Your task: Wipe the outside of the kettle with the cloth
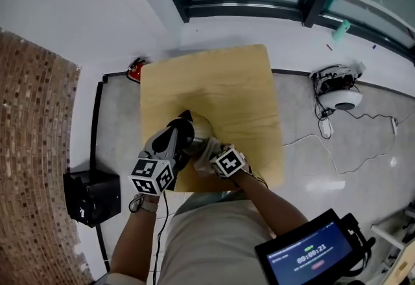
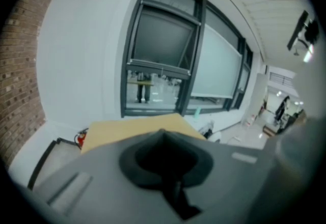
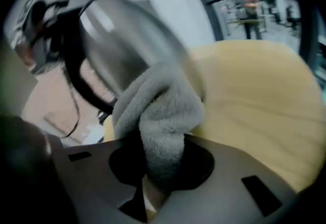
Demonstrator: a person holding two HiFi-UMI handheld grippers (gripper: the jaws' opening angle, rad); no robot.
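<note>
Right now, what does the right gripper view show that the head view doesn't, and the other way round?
Only the right gripper view: up close, the right gripper shut on the cloth, which lies against the kettle's shiny side. Only the head view: a black box and a white device with cables on the floor, and a tablet. Both: the kettle, the cloth and the yellow table.
</note>
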